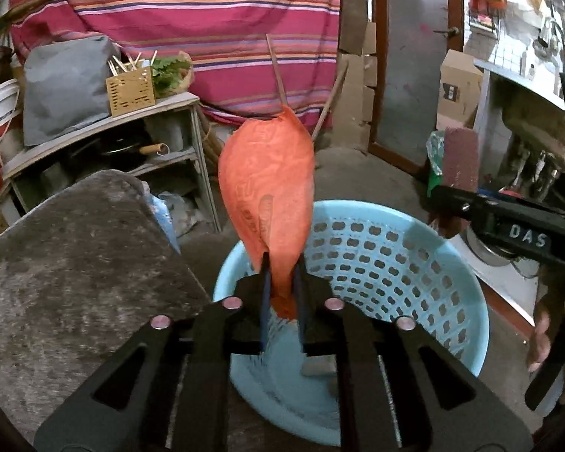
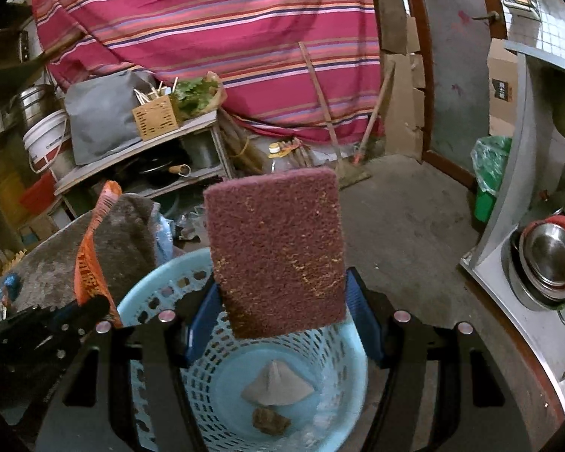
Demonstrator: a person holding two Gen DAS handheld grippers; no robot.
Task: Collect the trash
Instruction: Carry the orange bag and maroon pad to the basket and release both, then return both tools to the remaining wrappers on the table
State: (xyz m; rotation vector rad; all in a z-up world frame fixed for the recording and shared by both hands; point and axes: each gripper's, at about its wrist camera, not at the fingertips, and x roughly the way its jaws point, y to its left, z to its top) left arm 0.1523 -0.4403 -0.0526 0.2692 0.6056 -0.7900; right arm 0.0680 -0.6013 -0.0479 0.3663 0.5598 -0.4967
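Both wrist views are dim and warm-toned, with dark fisheye corners and lines bowing strongly at the edges. Brightest light falls to the right of the jaws, glaring on the steel bowls (image 2: 552, 254). Below the jaws, the blue basket (image 1: 452, 263) floor smears with blur.

The right gripper (image 2: 282, 301) clamps a maroon scouring pad (image 2: 277, 252) between its jaws, upright above the light blue basket (image 2: 162, 293). A grey cone-shaped scrap (image 2: 277, 386) and a brown lump (image 2: 271, 420) lie inside it, with an orange wrapper (image 2: 90, 256) to the left
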